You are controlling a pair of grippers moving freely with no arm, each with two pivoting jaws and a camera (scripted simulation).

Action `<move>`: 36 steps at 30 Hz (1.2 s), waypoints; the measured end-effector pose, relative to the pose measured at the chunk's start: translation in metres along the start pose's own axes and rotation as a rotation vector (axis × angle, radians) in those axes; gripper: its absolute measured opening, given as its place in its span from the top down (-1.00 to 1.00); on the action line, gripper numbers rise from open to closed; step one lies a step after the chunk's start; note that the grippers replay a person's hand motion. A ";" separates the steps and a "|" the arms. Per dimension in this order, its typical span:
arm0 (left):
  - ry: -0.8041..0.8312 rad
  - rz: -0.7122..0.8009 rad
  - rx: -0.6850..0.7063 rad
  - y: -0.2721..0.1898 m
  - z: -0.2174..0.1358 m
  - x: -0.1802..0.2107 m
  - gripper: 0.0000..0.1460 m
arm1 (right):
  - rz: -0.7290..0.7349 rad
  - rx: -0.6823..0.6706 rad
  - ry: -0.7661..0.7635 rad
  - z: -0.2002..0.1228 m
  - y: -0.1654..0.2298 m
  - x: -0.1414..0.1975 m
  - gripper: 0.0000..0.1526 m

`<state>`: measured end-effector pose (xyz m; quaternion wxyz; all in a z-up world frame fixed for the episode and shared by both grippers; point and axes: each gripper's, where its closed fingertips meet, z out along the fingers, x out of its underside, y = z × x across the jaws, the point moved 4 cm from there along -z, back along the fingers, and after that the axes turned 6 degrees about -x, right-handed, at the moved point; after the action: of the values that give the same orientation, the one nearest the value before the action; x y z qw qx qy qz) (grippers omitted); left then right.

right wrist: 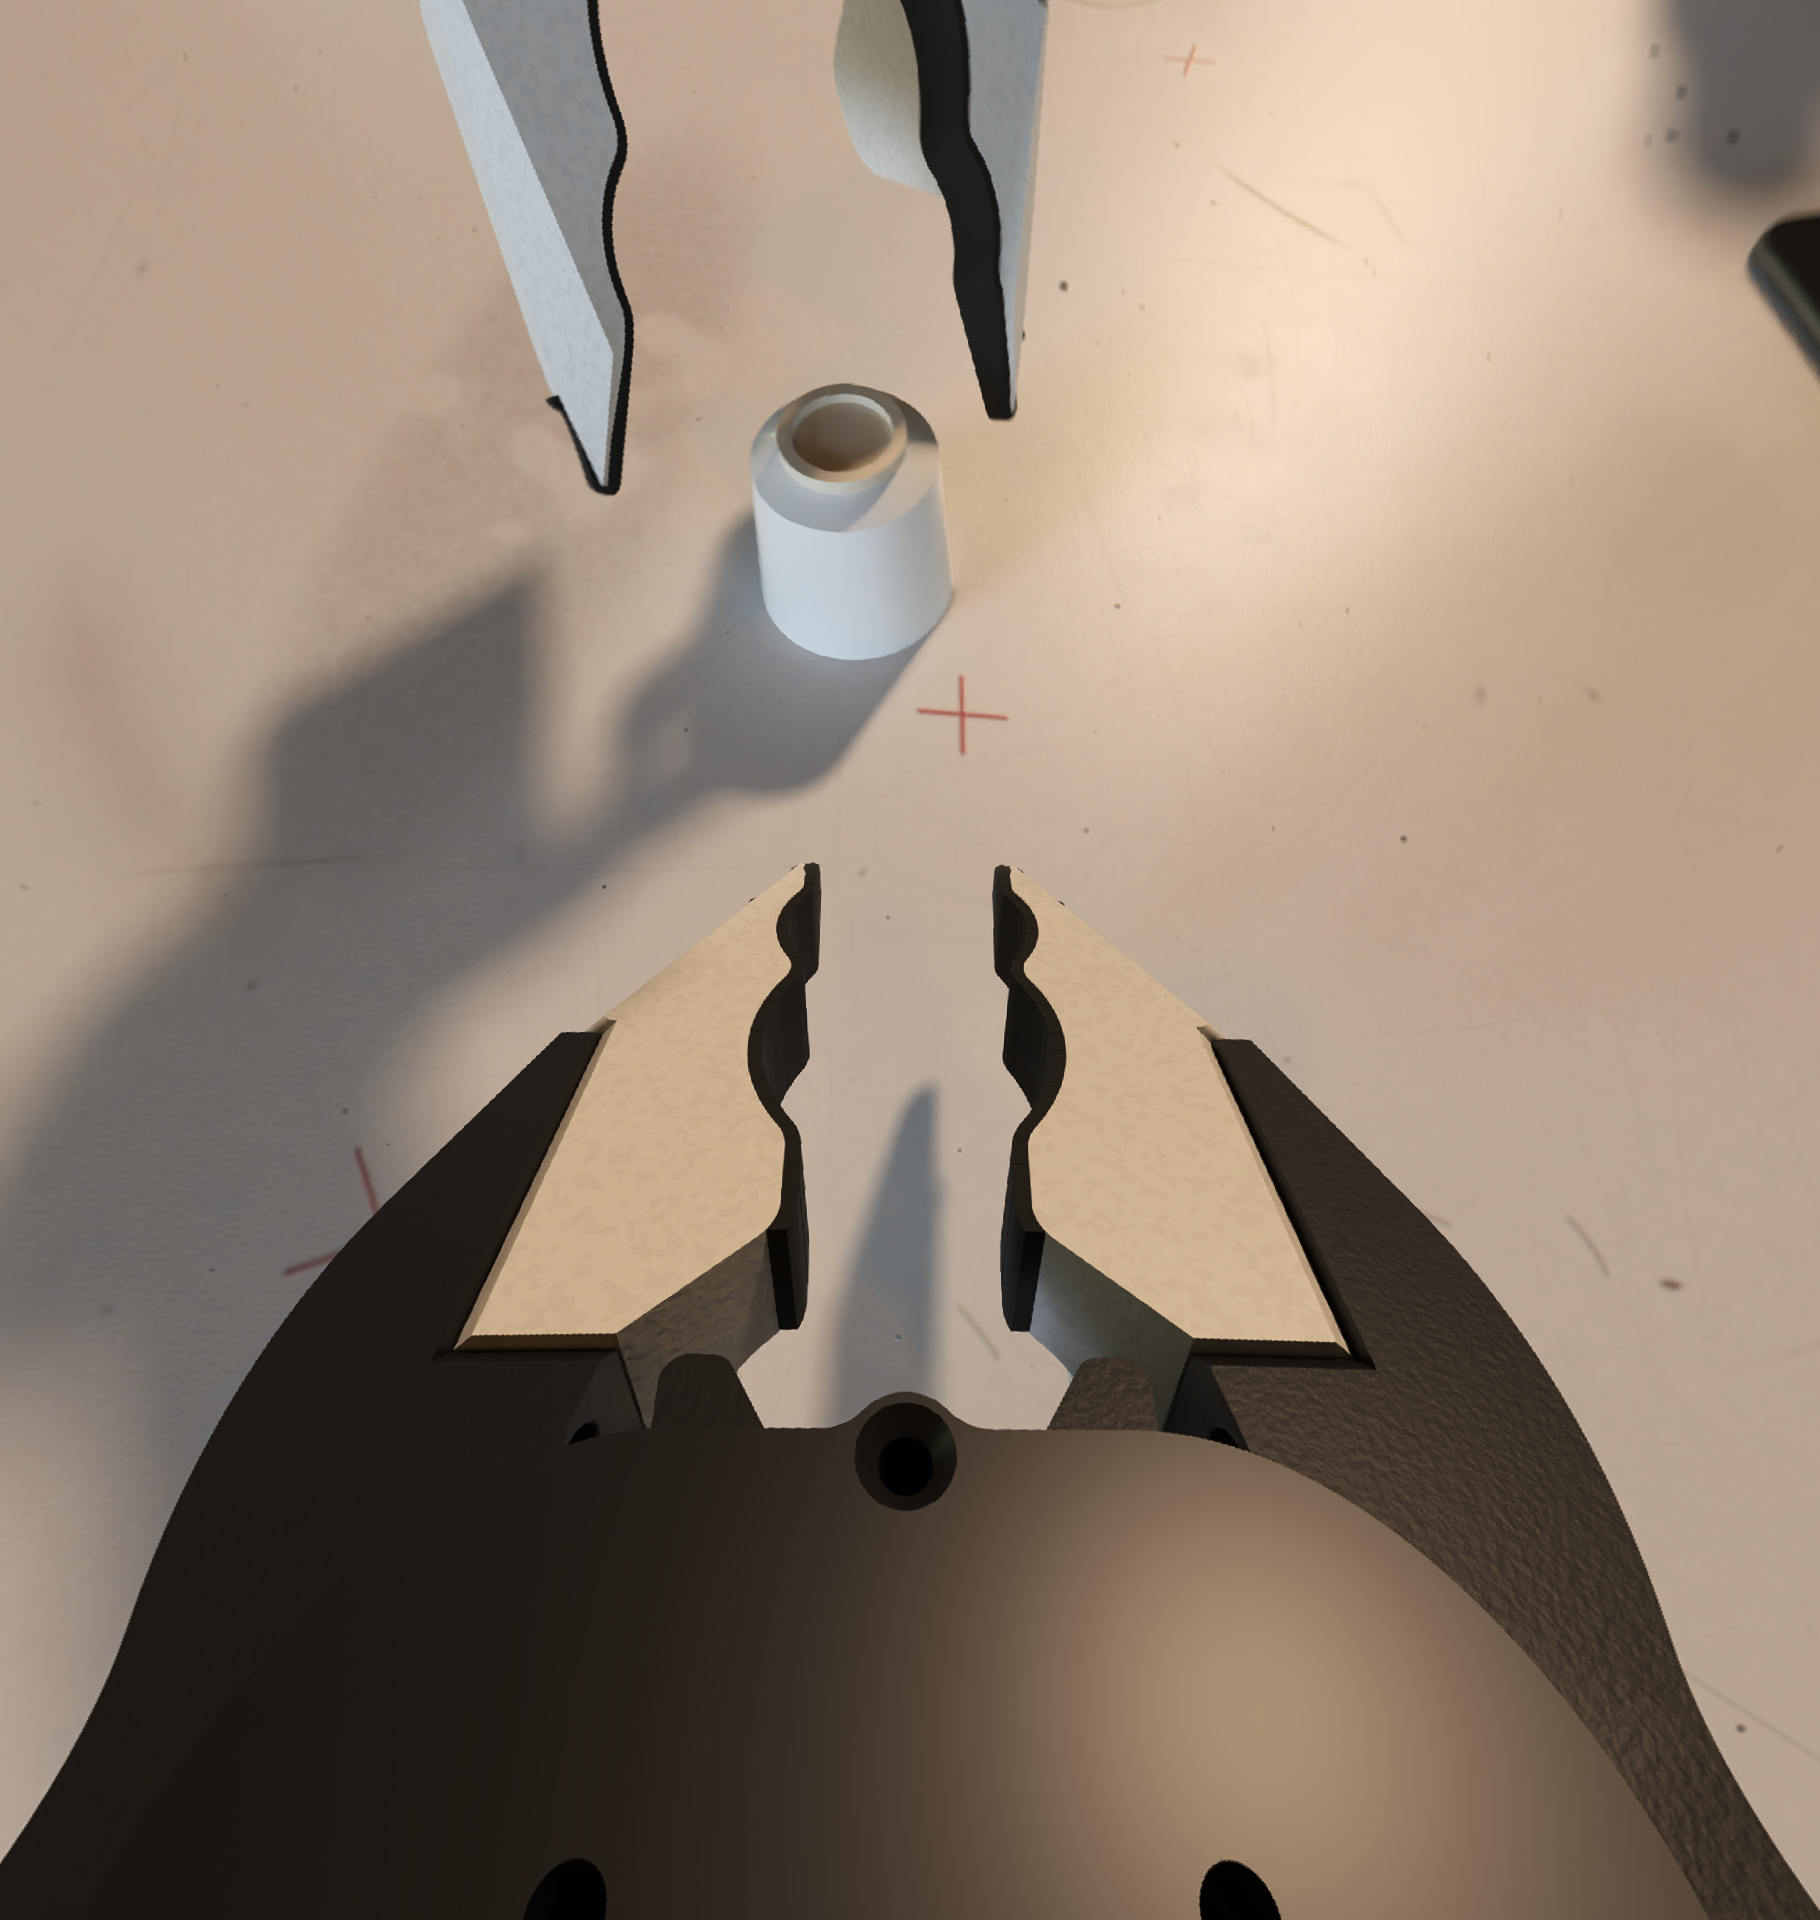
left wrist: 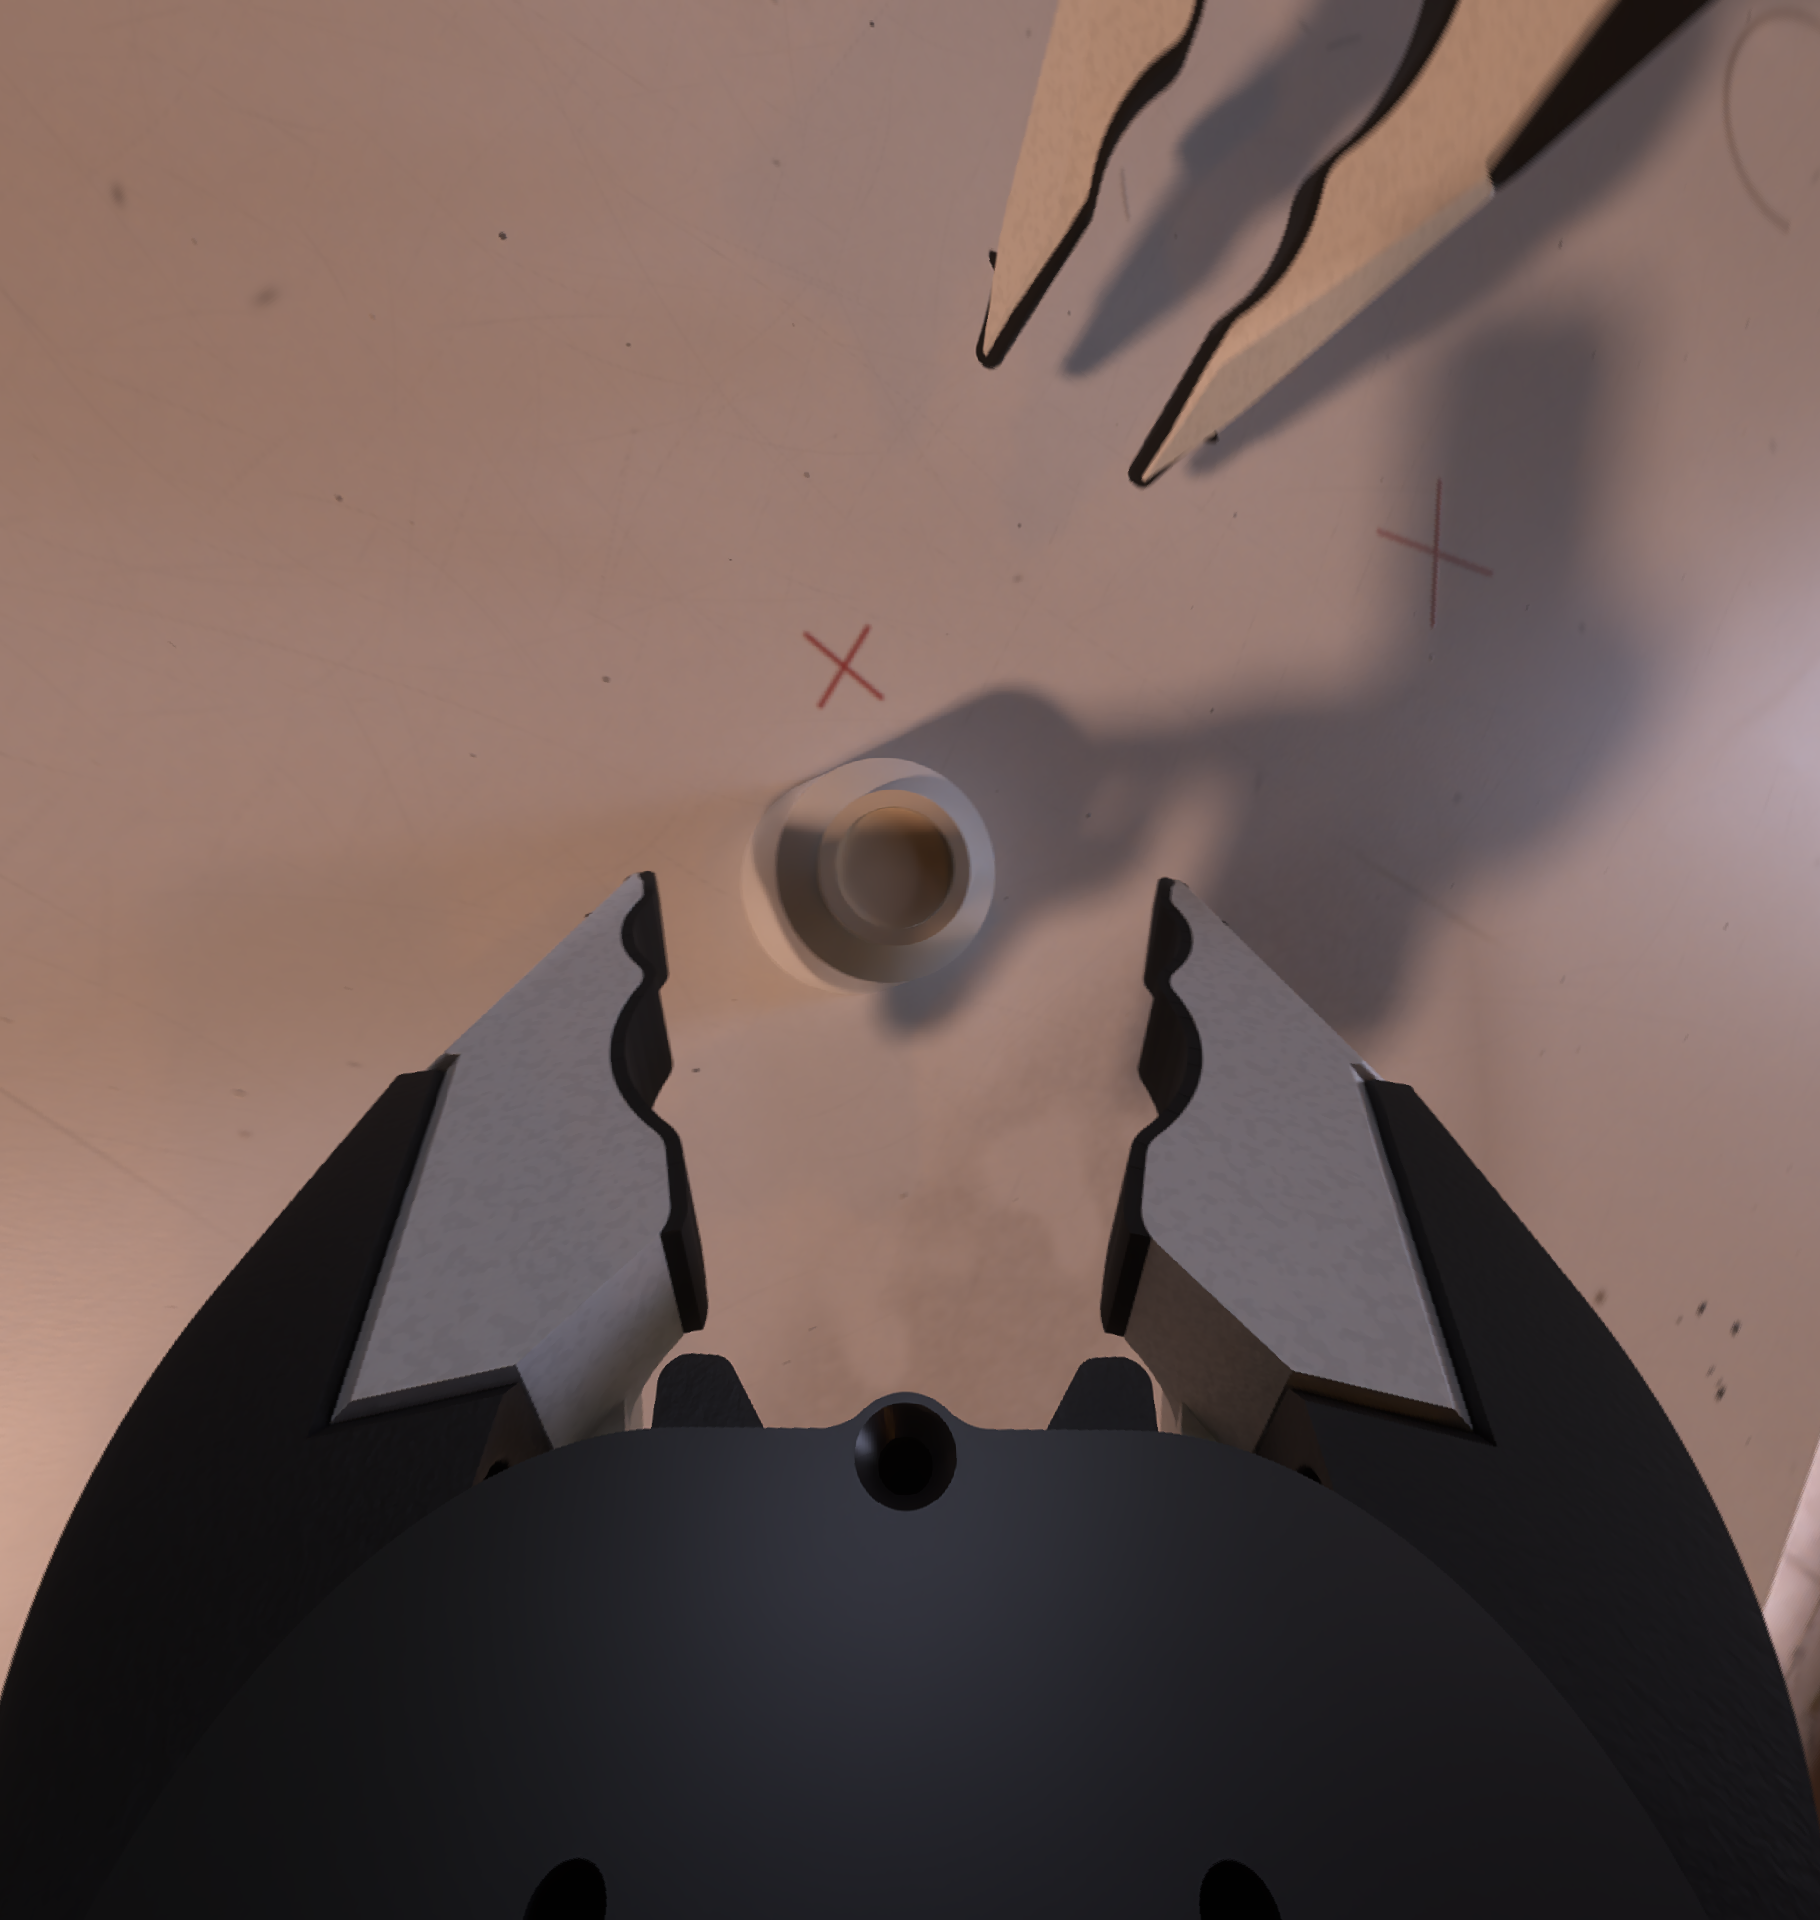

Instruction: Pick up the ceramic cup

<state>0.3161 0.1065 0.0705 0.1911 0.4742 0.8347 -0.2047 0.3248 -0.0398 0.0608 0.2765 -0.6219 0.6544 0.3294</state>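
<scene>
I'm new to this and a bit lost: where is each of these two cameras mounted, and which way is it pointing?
Left wrist view: on the left gripper, looking steeply down on the ceramic cup; its own grey fingers, spread wide, show.
Right wrist view: on the right gripper, looking forward and down across the table; its own tan fingers, set narrower, show.
Shared: the cup, a red cross beside it, and each other's fingers.

White ceramic cup (right wrist: 852, 540), upright on table (right wrist: 1405, 623)

no legible text, labels, brands or numbers. only red cross marks (left wrist: 844, 666) (right wrist: 961, 714) drawn on the table (left wrist: 366, 520) (right wrist: 1405, 727).
</scene>
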 end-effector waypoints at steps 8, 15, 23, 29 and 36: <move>0.011 -0.023 -0.149 -0.007 0.016 0.004 -0.37 | -0.180 0.106 0.040 0.009 0.009 -0.002 0.45; 0.053 0.077 -0.235 -0.001 0.017 0.007 -0.01 | -0.191 0.115 0.026 0.009 0.003 -0.004 0.44; 0.042 0.122 -0.235 -0.002 0.017 0.007 0.24 | -0.210 0.117 0.019 0.002 -0.006 -0.007 0.44; 0.033 0.173 -0.262 -0.001 0.017 0.005 0.34 | -0.201 0.123 0.020 -0.001 -0.012 -0.006 0.44; 0.039 0.308 -0.386 0.002 0.012 0.002 0.34 | -0.181 0.146 0.012 -0.006 -0.016 -0.003 0.41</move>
<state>0.3186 0.1025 0.0587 0.2908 0.5546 0.7797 -0.0008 0.3416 -0.0430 0.0658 0.3459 -0.6587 0.6193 0.2509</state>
